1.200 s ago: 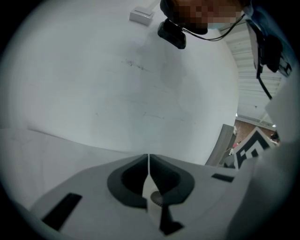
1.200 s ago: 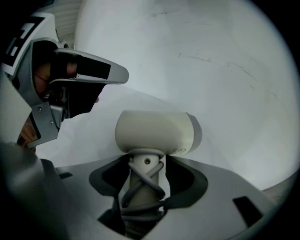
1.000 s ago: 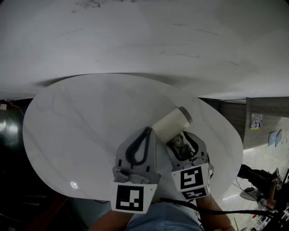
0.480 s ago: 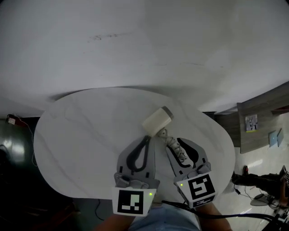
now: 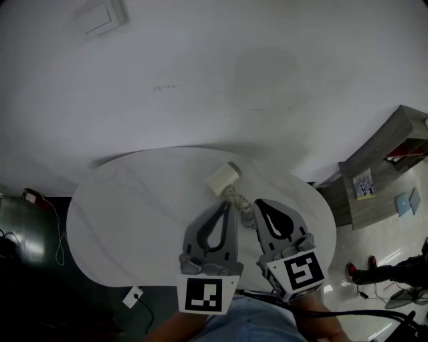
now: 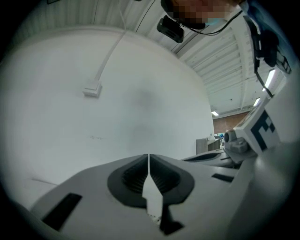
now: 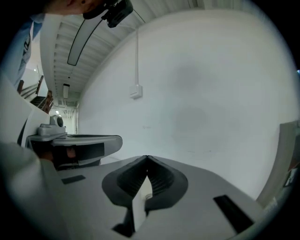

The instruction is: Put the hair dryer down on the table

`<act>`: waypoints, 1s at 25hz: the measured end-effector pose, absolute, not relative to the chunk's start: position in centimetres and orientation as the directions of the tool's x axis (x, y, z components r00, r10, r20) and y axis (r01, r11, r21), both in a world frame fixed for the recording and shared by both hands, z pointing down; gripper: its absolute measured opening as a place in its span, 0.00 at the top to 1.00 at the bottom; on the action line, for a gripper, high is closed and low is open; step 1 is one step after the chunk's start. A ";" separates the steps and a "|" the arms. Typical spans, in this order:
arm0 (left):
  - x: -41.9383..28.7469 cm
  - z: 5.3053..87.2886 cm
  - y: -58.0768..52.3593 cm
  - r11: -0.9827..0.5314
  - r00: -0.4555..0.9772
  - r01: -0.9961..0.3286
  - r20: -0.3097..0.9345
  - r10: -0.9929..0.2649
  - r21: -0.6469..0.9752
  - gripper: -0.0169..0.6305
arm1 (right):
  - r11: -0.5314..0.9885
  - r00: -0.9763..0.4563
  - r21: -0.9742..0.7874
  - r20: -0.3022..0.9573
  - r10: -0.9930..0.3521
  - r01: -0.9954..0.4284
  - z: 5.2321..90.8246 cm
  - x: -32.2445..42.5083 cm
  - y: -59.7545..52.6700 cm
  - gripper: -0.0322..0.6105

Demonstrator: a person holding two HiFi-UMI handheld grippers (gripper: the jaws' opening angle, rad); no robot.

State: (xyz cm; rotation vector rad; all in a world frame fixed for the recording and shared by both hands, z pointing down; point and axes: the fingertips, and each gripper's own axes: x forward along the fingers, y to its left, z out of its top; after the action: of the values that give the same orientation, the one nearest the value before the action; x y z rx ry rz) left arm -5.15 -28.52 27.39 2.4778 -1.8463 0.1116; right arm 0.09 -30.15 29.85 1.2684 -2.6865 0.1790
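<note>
The cream hair dryer (image 5: 222,179) lies on its side on the white oval table (image 5: 134,207), with its cord (image 5: 239,200) trailing toward me. Both grippers hang above the table's near edge, short of the dryer and apart from it. My left gripper (image 5: 226,204) is shut and empty; its jaw tips meet in the left gripper view (image 6: 148,157). My right gripper (image 5: 256,202) has just been closing and is now shut with nothing between its jaws (image 7: 147,158). Both gripper views look level at a bare white wall, and neither shows the dryer.
A white wall with a switch plate (image 5: 100,17) stands behind the table. A grey shelf unit (image 5: 381,167) is at the right. A socket block (image 5: 132,296) and cables lie on the dark floor at the left. The grippers sit close side by side.
Both grippers have risen and pulled back from the dryer. The right jaws, open around the dryer's handle before, are now shut and empty. The dryer stays on the table.
</note>
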 end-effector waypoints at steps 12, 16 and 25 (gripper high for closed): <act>-3.6 24.6 -26.2 -0.293 0.292 -0.956 0.014 -0.956 -0.035 0.95 | 0.629 -0.623 0.045 0.099 -0.776 -0.776 25.8 1.4 -27.3 0.93; -3.8 24.0 -26.2 -0.286 0.286 -0.957 -0.001 -0.958 -0.043 0.95 | 0.619 -0.615 0.051 0.080 -0.785 -0.784 25.3 1.8 -26.9 0.93; -3.0 23.8 -25.8 -0.296 0.297 -0.953 0.000 -0.955 -0.057 0.95 | 0.626 -0.622 0.075 0.067 -0.780 -0.776 24.8 2.1 -26.4 0.93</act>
State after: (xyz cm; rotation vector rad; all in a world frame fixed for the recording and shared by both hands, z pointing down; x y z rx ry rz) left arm -2.97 -25.75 23.77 2.5665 -1.8903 0.0538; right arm 2.06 -26.37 24.79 1.3187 -2.7473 -0.0594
